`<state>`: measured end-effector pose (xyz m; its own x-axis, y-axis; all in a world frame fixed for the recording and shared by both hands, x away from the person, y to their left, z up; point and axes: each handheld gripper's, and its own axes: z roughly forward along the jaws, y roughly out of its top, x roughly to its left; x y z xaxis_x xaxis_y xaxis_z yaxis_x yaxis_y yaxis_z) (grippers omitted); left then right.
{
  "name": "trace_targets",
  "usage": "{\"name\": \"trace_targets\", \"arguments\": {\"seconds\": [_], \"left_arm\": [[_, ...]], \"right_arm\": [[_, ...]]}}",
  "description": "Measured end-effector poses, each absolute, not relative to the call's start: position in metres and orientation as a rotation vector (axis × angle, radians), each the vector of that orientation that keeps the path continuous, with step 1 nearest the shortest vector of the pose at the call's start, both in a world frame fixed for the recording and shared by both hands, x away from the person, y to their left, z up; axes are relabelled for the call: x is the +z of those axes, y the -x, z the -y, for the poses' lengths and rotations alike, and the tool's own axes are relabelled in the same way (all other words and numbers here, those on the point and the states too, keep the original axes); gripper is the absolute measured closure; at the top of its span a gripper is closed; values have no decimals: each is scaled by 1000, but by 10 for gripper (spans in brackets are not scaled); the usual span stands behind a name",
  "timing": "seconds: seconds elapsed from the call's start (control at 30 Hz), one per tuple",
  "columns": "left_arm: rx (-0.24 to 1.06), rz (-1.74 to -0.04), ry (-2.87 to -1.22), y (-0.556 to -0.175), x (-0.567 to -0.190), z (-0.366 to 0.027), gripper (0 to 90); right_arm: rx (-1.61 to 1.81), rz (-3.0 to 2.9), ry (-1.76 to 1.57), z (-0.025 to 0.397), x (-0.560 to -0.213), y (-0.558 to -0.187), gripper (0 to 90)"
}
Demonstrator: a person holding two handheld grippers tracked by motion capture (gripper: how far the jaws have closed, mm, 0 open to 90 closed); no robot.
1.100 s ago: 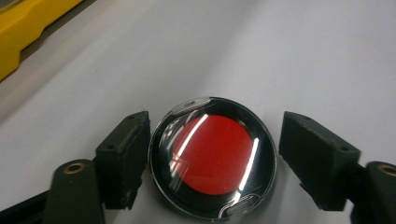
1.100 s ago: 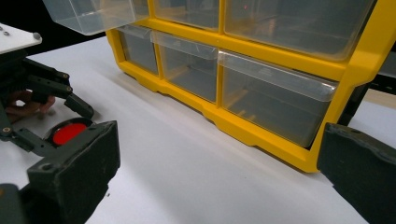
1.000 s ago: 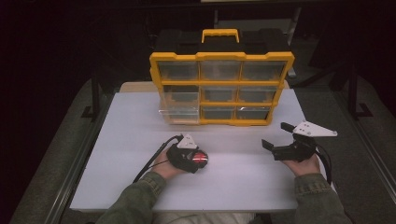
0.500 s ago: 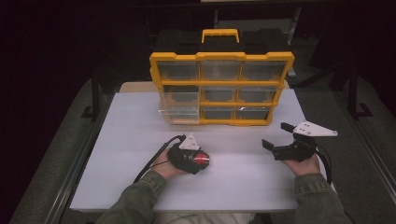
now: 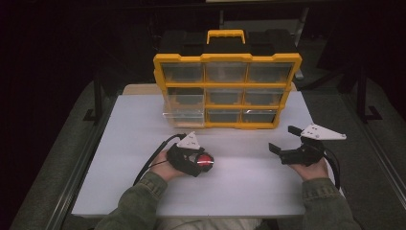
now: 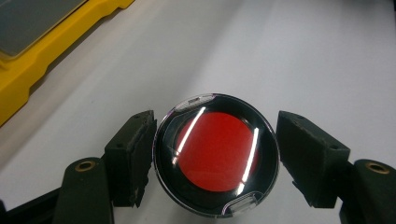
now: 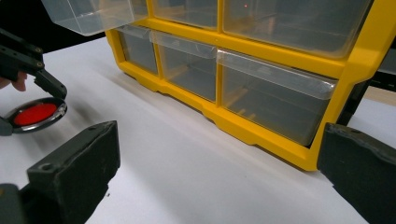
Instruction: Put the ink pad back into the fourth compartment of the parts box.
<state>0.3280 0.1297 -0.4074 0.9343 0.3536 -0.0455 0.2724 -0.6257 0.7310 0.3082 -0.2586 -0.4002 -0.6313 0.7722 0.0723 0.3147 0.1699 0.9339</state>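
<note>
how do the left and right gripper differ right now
The left gripper has a round red-centred disc between its jaws, one jaw touching it, the other apart; the right gripper is open with nothing between. The left lies nearer the table's middle, the right nearer its edge. Both have black jaws.

The thing in play was a little round case [image 6: 216,157], black rim with a clear lid and a bright red disc inside, glare streaks across the top. It lay flat on the white table [image 5: 249,184], left of the middle and a bit in front of the yellow drawer organizer [image 5: 227,91], whose lower-left drawer [image 5: 183,118] was sticking out.
</note>
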Motion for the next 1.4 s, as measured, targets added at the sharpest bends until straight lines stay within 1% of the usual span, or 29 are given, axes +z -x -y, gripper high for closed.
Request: {"name": "trace_targets", "arguments": {"seconds": [0.33, 0.47, 0.53, 1.03, 1.23, 1.4], "left_arm": [[110, -432, -2268, -329, -392, -139, 298], [120, -436, -2246, -329, -383, -144, 298], [96, -426, -2235, -329, -376, -148, 298], [86, -422, -2165, -326, -353, -161, 298], [111, -417, -2179, -321, -343, -166, 298], [144, -404, -2186, -319, -327, -170, 298]], "right_arm": [[1463, -2038, -1025, 258, -400, -308, 0], [1462, -2044, -1023, 258, -401, -308, 0], [1461, -2045, -1022, 257, -401, -309, 0], [1457, -2068, -1036, 256, -403, -309, 0], [1451, -2077, -1032, 255, -403, -309, 0], [1451, -2068, -1035, 256, -402, -308, 0]]}}
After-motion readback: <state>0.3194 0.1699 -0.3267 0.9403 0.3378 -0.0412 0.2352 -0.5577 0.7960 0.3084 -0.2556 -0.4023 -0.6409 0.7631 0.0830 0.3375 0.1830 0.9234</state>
